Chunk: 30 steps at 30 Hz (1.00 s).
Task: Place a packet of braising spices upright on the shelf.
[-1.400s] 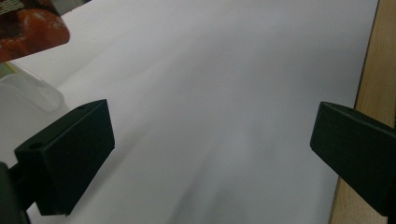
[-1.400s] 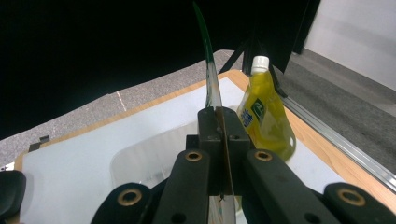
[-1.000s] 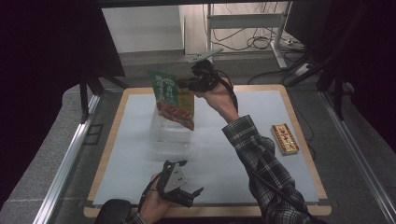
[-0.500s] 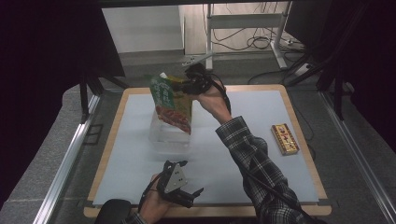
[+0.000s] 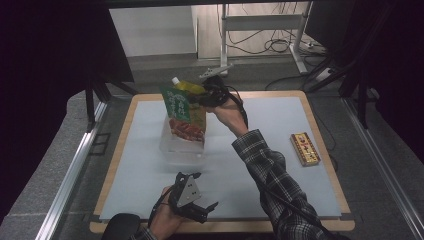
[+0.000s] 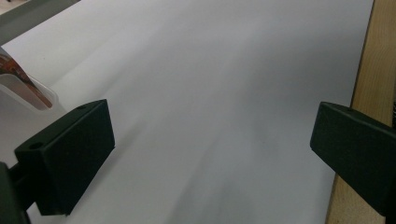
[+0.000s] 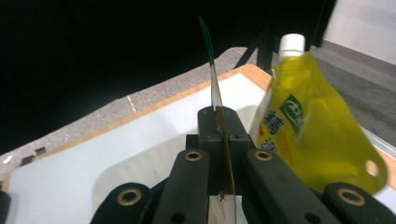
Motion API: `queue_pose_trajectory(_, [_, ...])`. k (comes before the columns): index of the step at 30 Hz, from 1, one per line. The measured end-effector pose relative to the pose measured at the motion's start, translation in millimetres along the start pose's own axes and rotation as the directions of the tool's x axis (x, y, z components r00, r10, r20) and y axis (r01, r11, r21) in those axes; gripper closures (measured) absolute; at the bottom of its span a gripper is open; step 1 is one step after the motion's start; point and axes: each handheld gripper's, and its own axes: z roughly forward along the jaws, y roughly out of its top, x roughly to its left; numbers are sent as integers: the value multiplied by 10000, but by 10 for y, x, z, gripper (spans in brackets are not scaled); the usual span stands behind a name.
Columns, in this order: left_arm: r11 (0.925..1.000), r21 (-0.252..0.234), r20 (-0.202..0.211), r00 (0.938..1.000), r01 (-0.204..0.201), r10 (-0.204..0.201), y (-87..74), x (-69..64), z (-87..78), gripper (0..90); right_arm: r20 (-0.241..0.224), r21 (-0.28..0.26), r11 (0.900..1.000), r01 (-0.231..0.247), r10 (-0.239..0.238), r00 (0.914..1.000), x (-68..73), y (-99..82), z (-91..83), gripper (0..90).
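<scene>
A dark-curtained room with grey flooring surrounds a wood-rimmed counter [image 5: 320, 150] covered by a pale blue-white mat; cables and a metal stand lie on the floor beyond its far edge.

Right tongs [image 5: 197, 97], held by the person's plaid-sleeved right arm, sit above the far middle of the counter. Their jaws are pressed together on the top edge of a flat green-and-red food pouch [image 5: 184, 116], which hangs upright from them; in the right gripper view the pouch [image 7: 215, 93] shows edge-on as a thin sheet clamped between the two black jaws.

The lower part of the pouch stands inside a clear plastic bin [image 5: 182, 147], which rests on the mat slightly left of centre.

A yellow spouted refill pouch [image 5: 189, 87] with a white cap stands in the same bin, just behind the green pouch on its far side; in the right gripper view the yellow pouch [image 7: 313, 130] lies just right of the jaws, apart from them, spout uppermost.

Left tongs [image 5: 207, 212], held in the person's left hand at the near edge of the counter, point toward the right with jaws wide apart and nothing between them; the left gripper view looks along bare mat, with a corner of the clear bin [image 6: 28, 93] at far left.

A small red-and-gold box [image 5: 305, 149] lies flat near the right edge of the counter, well apart from the bin.
</scene>
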Motion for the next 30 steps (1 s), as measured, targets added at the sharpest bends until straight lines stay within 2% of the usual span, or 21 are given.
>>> queue_pose_trajectory(7, [9999, 62, 20, 10000, -81, 81, 2, -13, 10, 0, 140, 81, 10000, -5, 4, 9999, -30, -29, -33, 859])
queue_pose_trajectory(9, [9999, 103, 33, 9999, -123, 123, 1, -15, 15, 0, 275, 212, 9996, 164, -170, 9995, -15, -22, -33, 787])
queue_pose_trajectory(10, [9999, 103, 33, 9999, -123, 123, 1, -15, 15, 0, 275, 212, 9996, 164, -170, 9995, -15, -22, -33, 787])
queue_pose_trajectory(11, [9999, 115, 35, 9999, -124, 124, 0, -15, 16, 0, 358, 258, 9994, 242, -251, 9990, -9, -18, -44, 723])
queue_pose_trajectory(12, [9998, 123, 35, 9999, -130, 129, 0, -16, 16, 0, 358, 258, 9994, 242, -251, 9990, -9, -18, -44, 723])
queue_pose_trajectory(13, [9998, 140, 24, 9999, -162, 162, 1, -19, 18, 0, 488, 226, 9993, 304, -315, 9983, -12, -20, -59, 647])
queue_pose_trajectory(14, [9998, 140, 24, 9999, -162, 162, 1, -19, 18, 0, 488, 226, 9993, 304, -315, 9983, -12, -20, -59, 647])
queue_pose_trajectory(15, [9998, 144, 34, 9999, -162, 161, 1, -21, 20, 0, 617, 254, 9992, 307, -322, 9976, -16, -28, -75, 589])
queue_pose_trajectory(16, [9997, 154, 38, 9998, -172, 171, 1, -24, 21, 0, 617, 254, 9992, 307, -322, 9976, -16, -28, -75, 589])
queue_pose_trajectory(19, [9996, 190, 48, 9998, -205, 204, 1, -29, 25, 0, 794, 303, 9989, 362, -385, 9961, -33, -56, -111, 478])
queue_pose_trajectory(20, [9996, 191, 46, 9998, -207, 207, 2, -31, 27, 0, 794, 303, 9989, 362, -385, 9961, -33, -56, -111, 478])
queue_pose_trajectory(25, [9995, 216, 61, 9997, -227, 225, 1, -33, 32, 0, 1132, 414, 9985, 359, -404, 9927, -60, -112, -162, 366])
queue_pose_trajectory(30, [9994, 239, 84, 9997, -246, 244, 0, -38, 37, 0, 1294, 358, 9988, 341, -385, 9908, -92, -151, -202, 315])
